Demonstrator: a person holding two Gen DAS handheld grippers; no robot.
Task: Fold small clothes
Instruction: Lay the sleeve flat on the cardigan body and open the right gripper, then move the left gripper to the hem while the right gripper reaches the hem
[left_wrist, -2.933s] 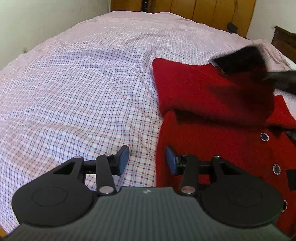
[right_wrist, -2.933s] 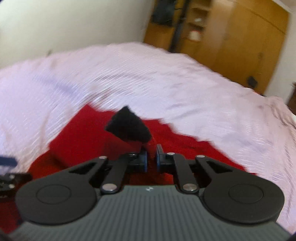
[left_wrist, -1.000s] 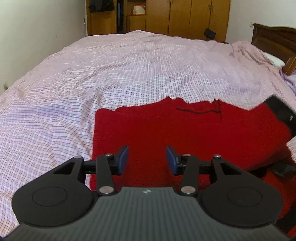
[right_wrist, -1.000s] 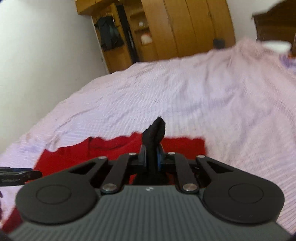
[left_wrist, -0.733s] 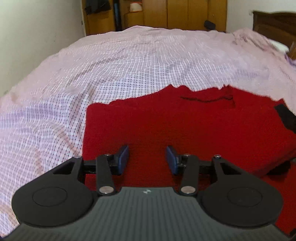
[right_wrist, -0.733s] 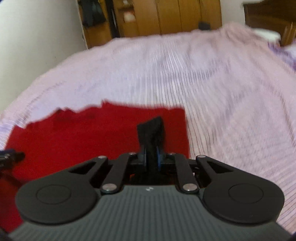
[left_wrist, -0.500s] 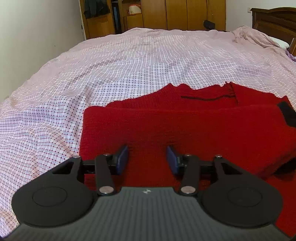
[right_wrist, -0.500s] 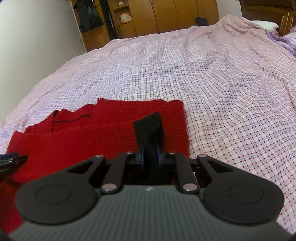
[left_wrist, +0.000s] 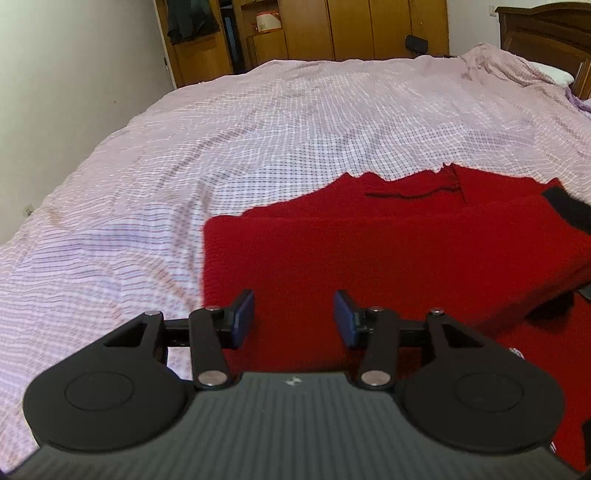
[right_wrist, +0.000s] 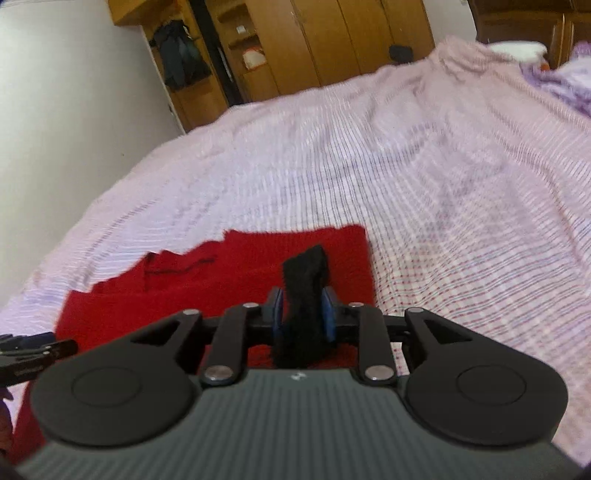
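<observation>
the red knitted garment (left_wrist: 369, 258) lies flat on the checked bedspread (left_wrist: 258, 129), folded over on itself so that one layer rests across another; from the left wrist view its near-left corner sits just ahead of the left gripper (left_wrist: 294, 319), with the cloth running under and beyond the tongs and off to their right; the left gripper's jaws stand apart with nothing between them, only red knit showing below the gap, and whether the blue pads (left_wrist: 243, 317) touch the cloth cannot be told; the garment's black cuff (left_wrist: 569, 210) shows far to the right of these tongs, at the edge of the folded layer; from the right wrist view the same black cuff (right_wrist: 304, 295) stands up between the jaws of the right gripper (right_wrist: 301, 319), its free end rising ahead of the fingertips; these jaws have just been opening, and the blue pads (right_wrist: 327, 319) still sit close on either side of the cuff; whether they still press it cannot be told; the red body of the garment spreads ahead and to the left of the right tongs, its far-right corner just beyond them; wooden wardrobes (right_wrist: 332, 44) stand well beyond the bed.
</observation>
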